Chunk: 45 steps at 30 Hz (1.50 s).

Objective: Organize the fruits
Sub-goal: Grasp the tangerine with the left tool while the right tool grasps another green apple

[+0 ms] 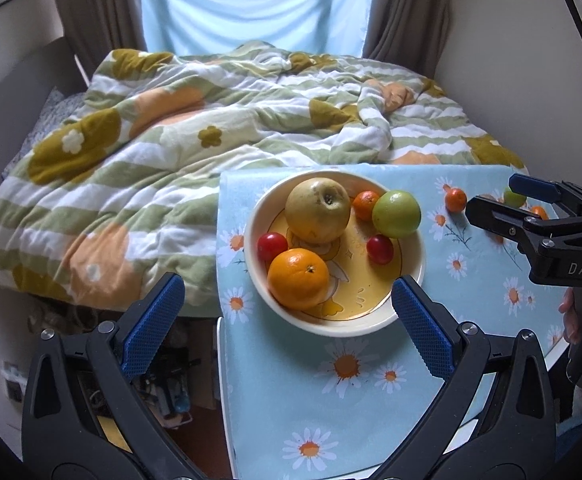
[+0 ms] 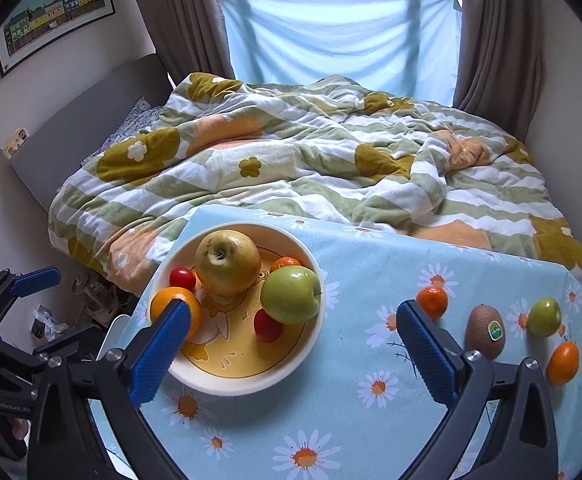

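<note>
A cream bowl (image 1: 331,328) (image 2: 227,388) on the daisy-print table holds a yellow apple (image 1: 317,210), a large orange (image 1: 298,278), a green apple (image 2: 291,294), a small mandarin (image 1: 365,205) and two red cherry tomatoes. Right of the bowl a mandarin (image 2: 432,302), a kiwi (image 2: 485,330) with a sticker, a small green apple (image 2: 545,317) and another mandarin (image 2: 563,362) lie loose on the cloth. My left gripper (image 1: 287,282) hovers open above the bowl's near side. My right gripper (image 2: 294,308) hangs open and empty above the bowl's right edge.
The blue tablecloth (image 2: 371,420) ends at a left edge (image 1: 221,320) with floor clutter below. Beyond the table lies a bed with a flowered quilt (image 2: 291,160). Brown curtains and a blue sheet over the window stand behind it. A hand shows at the right edge in the left wrist view.
</note>
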Motion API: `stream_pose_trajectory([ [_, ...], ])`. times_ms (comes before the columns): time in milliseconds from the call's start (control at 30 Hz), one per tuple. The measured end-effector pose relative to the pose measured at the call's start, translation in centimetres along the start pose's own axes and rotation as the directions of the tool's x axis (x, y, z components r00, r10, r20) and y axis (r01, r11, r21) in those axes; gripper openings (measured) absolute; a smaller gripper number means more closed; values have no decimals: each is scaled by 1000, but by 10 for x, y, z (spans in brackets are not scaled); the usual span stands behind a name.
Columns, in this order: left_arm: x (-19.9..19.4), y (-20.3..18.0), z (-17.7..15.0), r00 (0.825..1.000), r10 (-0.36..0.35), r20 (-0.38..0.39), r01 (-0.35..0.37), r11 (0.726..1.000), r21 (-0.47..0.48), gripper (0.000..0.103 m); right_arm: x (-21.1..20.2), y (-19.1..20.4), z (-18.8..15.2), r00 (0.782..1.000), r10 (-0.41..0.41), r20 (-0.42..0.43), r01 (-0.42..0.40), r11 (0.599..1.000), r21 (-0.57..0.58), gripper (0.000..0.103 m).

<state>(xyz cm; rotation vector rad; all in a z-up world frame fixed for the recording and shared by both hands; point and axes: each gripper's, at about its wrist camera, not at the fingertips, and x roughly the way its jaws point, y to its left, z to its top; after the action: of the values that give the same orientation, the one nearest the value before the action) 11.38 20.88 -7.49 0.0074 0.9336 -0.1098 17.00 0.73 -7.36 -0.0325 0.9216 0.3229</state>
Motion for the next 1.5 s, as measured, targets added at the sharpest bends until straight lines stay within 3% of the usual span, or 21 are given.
stream_pose_trajectory([
  [233,-11,-22,7,999,-5,45,3,999,46,103,-32,-24,-12,1000,-4,28,2,998,60,102],
  [433,-12,-62,13,998,-8,55,5,999,43,103,-50,-59,-22,999,-18,47,14,997,78,102],
  [833,17,-173,35,999,7,46,-6,1000,-27,103,-77,-179,-33,998,-36,45,34,999,40,102],
  [1167,80,-239,45,1000,19,4,-19,999,-33,103,-49,-258,-38,999,-34,-7,34,999,11,102],
  [1433,140,-257,49,999,42,-29,-42,999,-9,98,-8,-292,-40,998,-13,-62,13,1000,-1,102],
  [1500,155,-260,51,998,48,-40,-48,999,6,93,2,-296,-40,997,-12,-76,11,1000,-15,102],
])
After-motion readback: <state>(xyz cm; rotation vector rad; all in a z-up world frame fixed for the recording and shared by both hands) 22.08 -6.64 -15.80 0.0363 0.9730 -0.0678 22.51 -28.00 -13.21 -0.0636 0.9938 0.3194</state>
